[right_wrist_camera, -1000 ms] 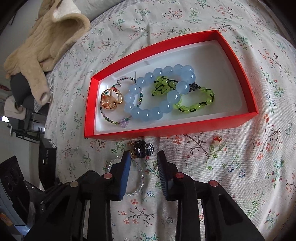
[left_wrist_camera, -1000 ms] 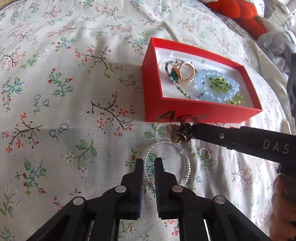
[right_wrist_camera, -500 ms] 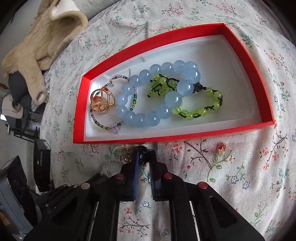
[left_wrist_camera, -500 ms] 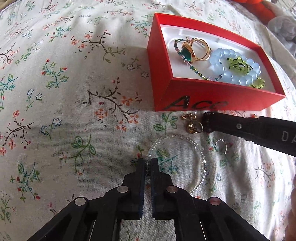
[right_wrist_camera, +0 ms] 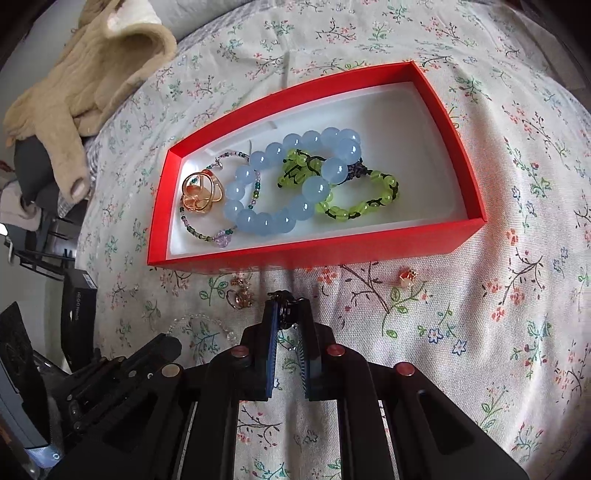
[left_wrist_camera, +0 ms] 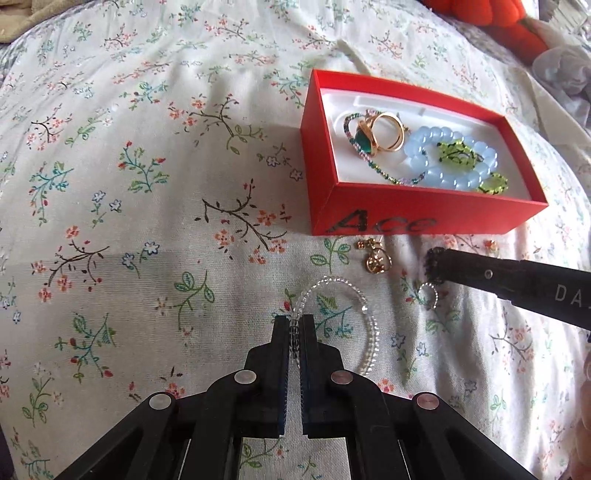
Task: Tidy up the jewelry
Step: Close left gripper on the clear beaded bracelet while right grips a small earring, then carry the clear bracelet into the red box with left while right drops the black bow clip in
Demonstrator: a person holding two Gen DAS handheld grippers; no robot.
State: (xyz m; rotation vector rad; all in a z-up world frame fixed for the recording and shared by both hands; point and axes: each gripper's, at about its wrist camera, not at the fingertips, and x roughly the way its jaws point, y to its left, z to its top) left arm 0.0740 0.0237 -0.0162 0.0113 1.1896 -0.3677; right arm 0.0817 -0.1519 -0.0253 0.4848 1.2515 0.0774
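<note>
A red box [left_wrist_camera: 424, 218] [right_wrist_camera: 332, 254] on the floral bedspread holds a gold ring with a green stone [left_wrist_camera: 373, 136], a blue bead bracelet [right_wrist_camera: 280, 218], a green bead bracelet [right_wrist_camera: 354, 210] and a thin multicolour bead bracelet [right_wrist_camera: 207, 236]. My left gripper [left_wrist_camera: 294, 323] is shut on a clear bead bracelet [left_wrist_camera: 371, 332] lying in front of the box. My right gripper [right_wrist_camera: 286, 306] is shut on a small dark piece of jewelry [right_wrist_camera: 284, 314], also seen at its tip in the left wrist view [left_wrist_camera: 432, 266]. Gold earrings [left_wrist_camera: 375, 258] [right_wrist_camera: 240, 295] lie beside it.
A small silver ring [left_wrist_camera: 428, 295] lies under the right gripper's finger. A small gold stud [right_wrist_camera: 408, 277] lies right of it. A beige sweater [right_wrist_camera: 92, 85] lies at the bed's far left and an orange plush [left_wrist_camera: 491, 18] at the back.
Both grippers closed: the left on the clear bead bracelet, the right on the dark piece. The right gripper then drew the dark piece away from the gold earrings.
</note>
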